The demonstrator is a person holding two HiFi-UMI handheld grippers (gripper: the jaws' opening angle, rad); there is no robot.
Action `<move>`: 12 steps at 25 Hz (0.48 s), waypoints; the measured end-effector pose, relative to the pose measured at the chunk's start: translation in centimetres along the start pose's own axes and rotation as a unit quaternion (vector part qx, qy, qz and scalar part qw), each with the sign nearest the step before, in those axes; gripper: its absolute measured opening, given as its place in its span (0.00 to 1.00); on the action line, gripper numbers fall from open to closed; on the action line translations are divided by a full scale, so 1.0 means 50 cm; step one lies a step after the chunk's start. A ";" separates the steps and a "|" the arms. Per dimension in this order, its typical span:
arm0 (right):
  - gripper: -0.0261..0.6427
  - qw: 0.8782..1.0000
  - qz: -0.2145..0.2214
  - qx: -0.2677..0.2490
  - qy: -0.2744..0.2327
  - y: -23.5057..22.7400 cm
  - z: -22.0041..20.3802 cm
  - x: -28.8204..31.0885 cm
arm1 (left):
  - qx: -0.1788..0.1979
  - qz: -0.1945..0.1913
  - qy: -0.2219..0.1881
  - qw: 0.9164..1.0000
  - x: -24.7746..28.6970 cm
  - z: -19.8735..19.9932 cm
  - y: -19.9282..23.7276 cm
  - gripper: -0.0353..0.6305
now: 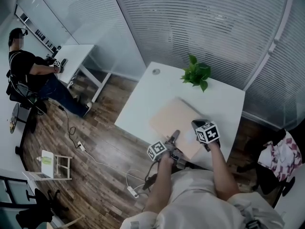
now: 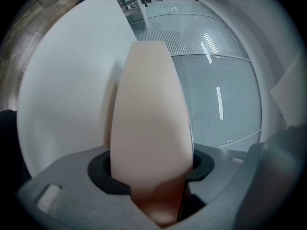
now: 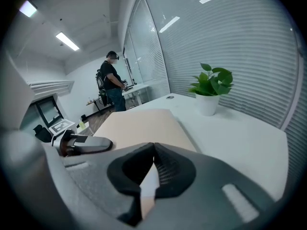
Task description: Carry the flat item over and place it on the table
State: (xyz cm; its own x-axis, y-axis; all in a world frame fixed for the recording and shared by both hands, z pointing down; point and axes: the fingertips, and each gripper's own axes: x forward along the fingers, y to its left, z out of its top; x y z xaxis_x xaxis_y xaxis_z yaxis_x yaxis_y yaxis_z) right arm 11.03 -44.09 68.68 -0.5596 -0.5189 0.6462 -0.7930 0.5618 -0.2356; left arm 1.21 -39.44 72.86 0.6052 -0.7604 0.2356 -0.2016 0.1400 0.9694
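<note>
A flat beige board (image 1: 175, 118) hangs low over the near part of the white table (image 1: 143, 99); whether it touches the top I cannot tell. My left gripper (image 1: 175, 135) is shut on the board's near left edge. My right gripper (image 1: 198, 124) is shut on its near right corner. In the left gripper view the board (image 2: 148, 109) runs forward from between the jaws of the left gripper (image 2: 151, 169), over the table (image 2: 62, 90). In the right gripper view the right gripper (image 3: 152, 169) pinches the board (image 3: 144, 123), and the left gripper (image 3: 76, 145) shows at the left.
A potted green plant (image 1: 196, 74) stands at the table's far edge, and a round cable hole (image 1: 156, 71) lies left of it. A seated person (image 1: 28, 70) works at another white desk (image 1: 76, 56) at the far left. A power strip (image 1: 132, 191) and cables lie on the wooden floor.
</note>
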 end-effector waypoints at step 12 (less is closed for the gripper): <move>0.04 0.995 -0.044 -0.077 0.051 0.001 -0.035 0.034 | -0.008 -0.005 -0.009 1.000 0.020 -0.016 0.019 0.46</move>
State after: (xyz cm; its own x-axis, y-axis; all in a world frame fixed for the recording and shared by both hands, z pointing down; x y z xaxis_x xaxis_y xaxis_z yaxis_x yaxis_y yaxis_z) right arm 10.49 -43.82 71.03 -0.4556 -0.5080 0.7310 -0.7873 0.6132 -0.0647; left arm 2.23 -39.57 74.08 0.5929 -0.7733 0.2246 -0.1830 0.1423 0.9728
